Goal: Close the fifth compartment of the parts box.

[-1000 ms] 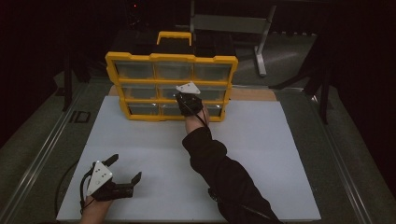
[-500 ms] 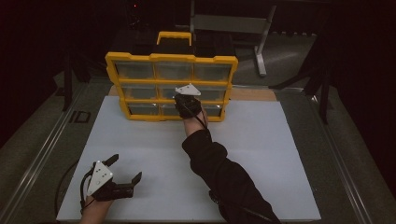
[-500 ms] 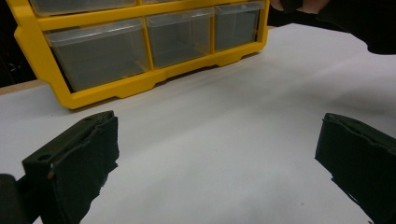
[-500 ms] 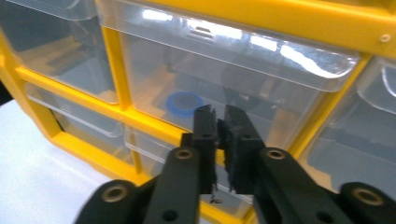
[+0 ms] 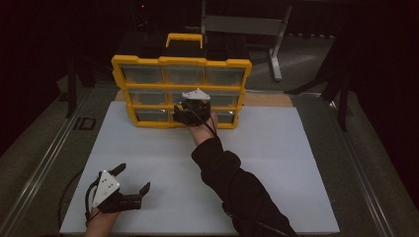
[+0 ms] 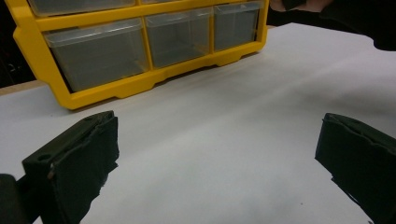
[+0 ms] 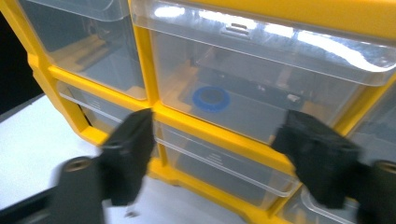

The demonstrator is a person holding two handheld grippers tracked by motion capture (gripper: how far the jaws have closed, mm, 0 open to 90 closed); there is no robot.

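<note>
Opening just now, the right gripper [image 7: 212, 154] stands with jaws wide and nothing between them, at a yellow organiser [image 5: 180, 61] upright at the white board's [image 5: 296, 163] far edge; its clear middle drawer [image 7: 261, 93] holds a blue ring [image 7: 211, 99]. Nearer, the left gripper [image 6: 217, 158] gapes wide, holding nothing.

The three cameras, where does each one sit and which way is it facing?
High view: above the person's side, looking forward and down on the white table and yellow drawer cabinet; both forearms and tongs show.
Left gripper view: rides the left tongs, low over the table, facing the cabinet's bottom drawers; its open jaws show.
Right gripper view: rides the right tongs, close against the drawers, a blue ring inside one; jaws just opened, nothing between.
All share the cabinet.
</note>
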